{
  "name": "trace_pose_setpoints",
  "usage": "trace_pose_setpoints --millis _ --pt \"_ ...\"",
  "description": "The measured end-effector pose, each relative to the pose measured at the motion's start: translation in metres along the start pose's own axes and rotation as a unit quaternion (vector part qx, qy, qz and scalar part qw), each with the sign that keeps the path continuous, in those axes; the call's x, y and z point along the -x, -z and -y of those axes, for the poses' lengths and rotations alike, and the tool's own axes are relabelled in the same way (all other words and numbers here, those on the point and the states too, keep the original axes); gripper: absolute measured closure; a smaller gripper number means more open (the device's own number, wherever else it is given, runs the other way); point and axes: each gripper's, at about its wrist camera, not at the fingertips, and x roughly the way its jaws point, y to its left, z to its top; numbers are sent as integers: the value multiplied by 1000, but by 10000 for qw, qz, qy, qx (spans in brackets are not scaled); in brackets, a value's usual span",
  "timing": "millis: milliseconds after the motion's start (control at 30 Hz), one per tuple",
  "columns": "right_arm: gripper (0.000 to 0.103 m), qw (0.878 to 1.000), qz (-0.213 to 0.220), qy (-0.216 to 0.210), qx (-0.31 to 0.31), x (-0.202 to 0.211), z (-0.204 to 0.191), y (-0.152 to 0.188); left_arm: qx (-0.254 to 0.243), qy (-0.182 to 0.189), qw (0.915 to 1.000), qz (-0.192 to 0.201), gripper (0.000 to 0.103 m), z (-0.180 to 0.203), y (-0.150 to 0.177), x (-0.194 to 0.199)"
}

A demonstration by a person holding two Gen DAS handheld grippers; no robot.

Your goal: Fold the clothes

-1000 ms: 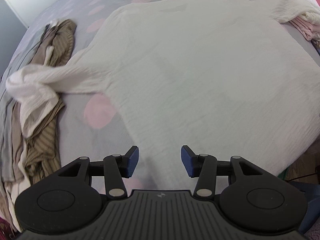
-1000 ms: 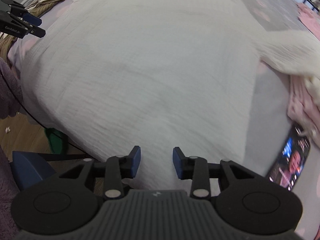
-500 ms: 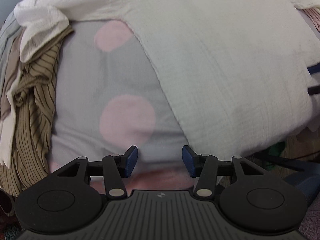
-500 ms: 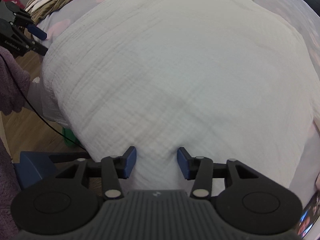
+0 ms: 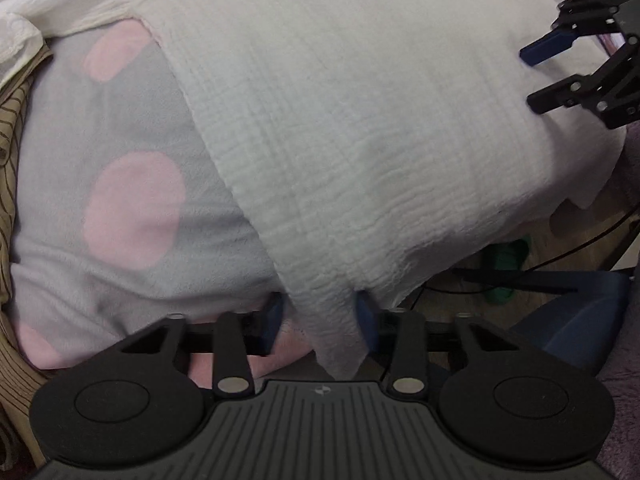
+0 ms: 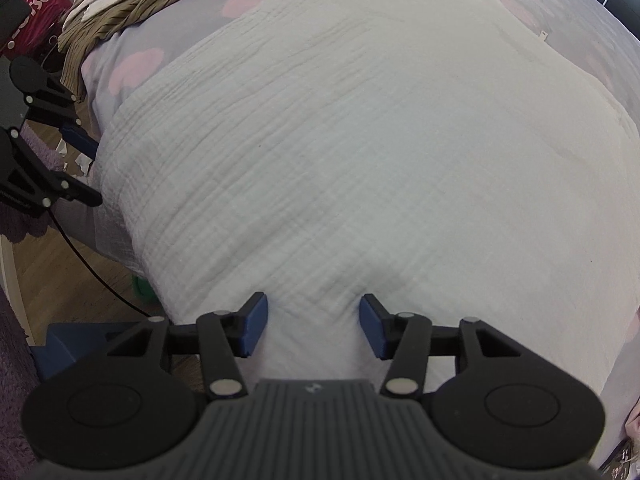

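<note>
Underneath both claws: a soft grey bedcover with round pink dots (image 5: 132,208), sloping off to wooden floor (image 6: 68,292) on the near side, with a purple fluffy rug (image 6: 16,364) at the left edge of the right wrist view. One white crinkled-cotton top (image 5: 360,120), spread flat across the bedcover ahead of both claws, hem hanging over the bed's edge. One heap of brown striped clothing (image 6: 132,4), far ahead and left of the right gripper (image 6: 314,326). One red bag with white lettering (image 6: 34,4) beyond that heap. Two claws. Left gripper (image 5: 320,318): pointing straight down, jaws closing, lower left corner of the top hanging between the blue pads, not yet visibly pinched. Right gripper: jaws half spread and opening, hem of the top between the pads, nothing grasped.
</note>
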Motion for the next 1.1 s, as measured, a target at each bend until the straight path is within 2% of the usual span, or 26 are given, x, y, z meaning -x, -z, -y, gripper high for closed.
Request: trace_pose_setpoints --millis 33,67,133,267,400,500,567,667,700,767,933,1100 --pt "48 10000 -5 2 -25 0 1 0 65 64 9999 -57 97 -3 -1 0" --pt "48 10000 -10 10 -54 1 1 1 97 105 9998 -109 99 -5 -1 2" --pt "48 9999 -19 26 -101 4 3 4 156 177 9995 -215 101 -9 -1 7" --pt "46 9999 -44 45 -152 5 4 10 188 -82 9985 -507 101 -9 1 4" --pt "45 9997 -43 70 -243 8 9 16 222 -36 9984 -511 100 -14 -5 5" --pt "45 9992 51 93 -397 17 17 20 301 -46 9989 -355 95 -15 -12 19" --pt "44 9980 166 132 -600 25 28 22 395 -4 9990 -188 82 -18 -18 32" --pt "44 9939 371 251 -1005 41 51 28 519 124 9984 179 72 -22 -34 58" --pt "44 9914 456 317 -1183 47 62 30 524 175 9980 317 71 -22 -40 66" --pt "44 9842 626 474 -1587 63 89 35 498 317 9965 593 58 -21 -53 80" --pt "44 9515 1129 905 -2716 109 164 58 385 497 9929 1005 56 -6 -92 88" --pt "45 9175 1414 1560 -3374 147 223 91 373 547 9867 1484 55 14 -128 84"
